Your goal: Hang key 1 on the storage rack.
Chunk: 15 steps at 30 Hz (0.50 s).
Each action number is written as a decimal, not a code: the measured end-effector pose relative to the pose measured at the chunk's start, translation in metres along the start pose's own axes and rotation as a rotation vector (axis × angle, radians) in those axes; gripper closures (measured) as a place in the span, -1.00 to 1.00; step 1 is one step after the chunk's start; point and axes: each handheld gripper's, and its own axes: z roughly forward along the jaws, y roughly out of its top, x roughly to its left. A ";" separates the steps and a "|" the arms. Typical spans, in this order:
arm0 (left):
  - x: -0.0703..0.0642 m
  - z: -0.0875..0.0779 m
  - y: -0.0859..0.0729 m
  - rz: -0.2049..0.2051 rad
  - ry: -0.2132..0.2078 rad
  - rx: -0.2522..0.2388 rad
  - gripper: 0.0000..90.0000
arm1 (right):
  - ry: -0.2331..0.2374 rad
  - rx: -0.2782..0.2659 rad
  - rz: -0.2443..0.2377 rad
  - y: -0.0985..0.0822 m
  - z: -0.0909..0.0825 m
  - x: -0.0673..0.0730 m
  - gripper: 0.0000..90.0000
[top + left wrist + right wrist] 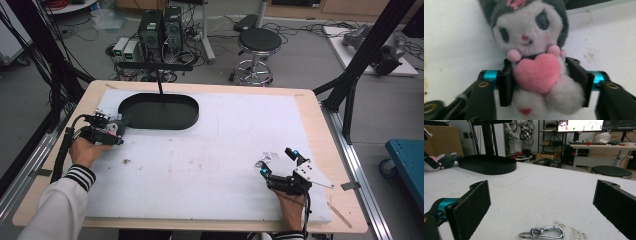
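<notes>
Left tool (545,82) clamps the plush (534,50) beside the tray (159,111), not yet in; right tool (544,202) gapes over the carabiner (544,233).

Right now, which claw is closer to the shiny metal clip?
The right claw. The clip lies on the white mat just in front of its open jaws. The left claw is across the table, around a plush toy.
</notes>
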 end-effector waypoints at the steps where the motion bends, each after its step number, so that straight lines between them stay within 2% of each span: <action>1: 0.001 0.000 -0.001 -0.013 -0.005 -0.012 0.04 | 0.000 -0.001 0.000 0.000 0.000 0.000 -0.99; 3: 0.003 -0.001 -0.003 -0.028 -0.023 -0.025 0.08 | 0.001 -0.001 -0.001 0.000 0.000 0.000 -0.99; 7: 0.003 -0.004 -0.004 0.007 -0.020 -0.019 0.11 | -0.001 0.001 0.004 0.000 0.000 0.000 -0.99; 12: 0.000 -0.006 -0.005 0.043 -0.010 -0.050 0.12 | 0.002 -0.001 -0.001 0.000 0.000 0.000 -0.99; 15: -0.001 -0.010 -0.005 0.049 -0.016 -0.079 0.12 | 0.002 0.000 -0.001 0.000 0.000 0.000 -0.99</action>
